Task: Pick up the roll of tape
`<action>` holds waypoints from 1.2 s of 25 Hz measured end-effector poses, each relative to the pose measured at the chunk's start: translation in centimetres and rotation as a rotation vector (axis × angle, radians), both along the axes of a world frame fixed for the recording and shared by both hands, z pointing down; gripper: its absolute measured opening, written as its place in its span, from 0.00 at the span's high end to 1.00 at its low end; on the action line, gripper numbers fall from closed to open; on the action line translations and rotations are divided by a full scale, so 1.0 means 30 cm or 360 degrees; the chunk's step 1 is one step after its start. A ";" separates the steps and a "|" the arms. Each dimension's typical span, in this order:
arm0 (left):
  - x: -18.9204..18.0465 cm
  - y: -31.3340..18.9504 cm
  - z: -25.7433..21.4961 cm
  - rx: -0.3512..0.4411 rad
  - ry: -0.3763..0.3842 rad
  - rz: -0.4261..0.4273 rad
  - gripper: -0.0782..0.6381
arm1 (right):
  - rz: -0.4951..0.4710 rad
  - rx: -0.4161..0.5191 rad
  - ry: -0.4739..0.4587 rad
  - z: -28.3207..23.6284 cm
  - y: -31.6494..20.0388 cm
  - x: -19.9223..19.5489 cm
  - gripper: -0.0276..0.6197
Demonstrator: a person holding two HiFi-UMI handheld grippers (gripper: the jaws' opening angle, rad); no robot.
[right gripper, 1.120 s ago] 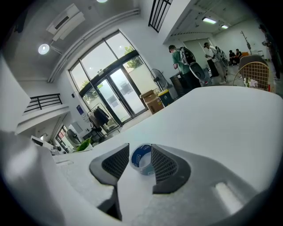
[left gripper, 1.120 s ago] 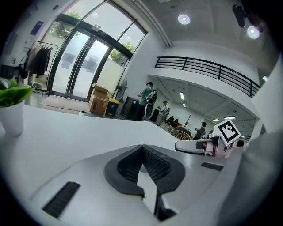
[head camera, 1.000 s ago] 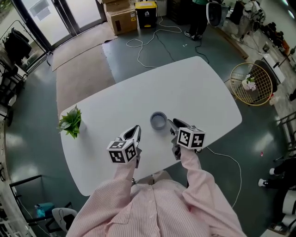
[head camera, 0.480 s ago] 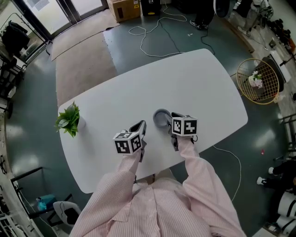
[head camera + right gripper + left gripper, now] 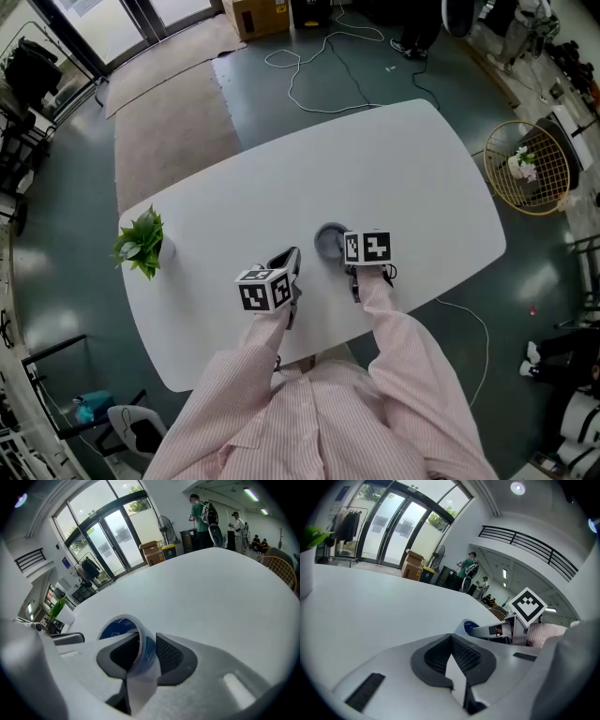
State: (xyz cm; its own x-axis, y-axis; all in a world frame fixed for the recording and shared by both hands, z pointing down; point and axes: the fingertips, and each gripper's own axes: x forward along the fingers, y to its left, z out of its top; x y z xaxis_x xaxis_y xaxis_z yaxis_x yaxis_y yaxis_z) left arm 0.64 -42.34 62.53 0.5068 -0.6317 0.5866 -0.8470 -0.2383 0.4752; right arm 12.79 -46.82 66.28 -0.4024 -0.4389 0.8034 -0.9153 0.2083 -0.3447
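Honestly, best to start in the right gripper view. Shows the right gripper (image 5: 146,638) straddling the roll of tape (image 5: 116,629): one pad inside the ring, the other outside, with the clear wall between. Has just been closing its jaws on that wall. Looks snug on both sides, but can't spot any real squeeze, so calling it open around the tape, not clamped. Can't read the blue print inside the core, too curved and cropped.

From the head view, only get the far half of the roll, lying flat on the white table (image 5: 394,159) toward the near edge. Blocked by the marker cube (image 5: 367,247) on the near side, so no reading those jaws from up there.

As for the left gripper (image 5: 451,639): closed, pad tips pressed together, nothing in between, near the roll on its left. Only catches a sliver of blue tape past the other gripper in its own view.

Also spotted a potted plant (image 5: 141,246) well off at the table's left edge. Can't make out either hand past the pink striped sleeves (image 5: 403,347).
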 end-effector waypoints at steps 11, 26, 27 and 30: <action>-0.018 0.017 -0.034 0.0050 0.0018 0.0018 0.89 | 0.0002 0.0094 0.0108 -0.030 0.010 0.010 0.83; -0.008 0.070 -0.245 0.0389 0.0084 0.0108 0.89 | 0.0069 0.0558 -0.0136 -0.276 0.085 0.006 0.83; -0.009 0.074 -0.260 0.0412 0.0084 0.0108 0.89 | 0.0072 0.0594 -0.0151 -0.296 0.090 0.006 0.83; -0.017 0.085 -0.303 0.0477 0.0086 0.0102 0.89 | 0.0073 0.0693 -0.0201 -0.354 0.103 0.004 0.83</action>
State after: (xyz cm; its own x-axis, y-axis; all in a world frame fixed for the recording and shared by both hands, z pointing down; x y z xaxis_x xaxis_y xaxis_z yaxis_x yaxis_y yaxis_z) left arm 0.13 -39.80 53.44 0.5764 -0.7384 0.3499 -0.8012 -0.4267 0.4195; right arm 12.90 -43.74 55.68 -0.4574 -0.7447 0.4861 -0.8835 0.3185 -0.3434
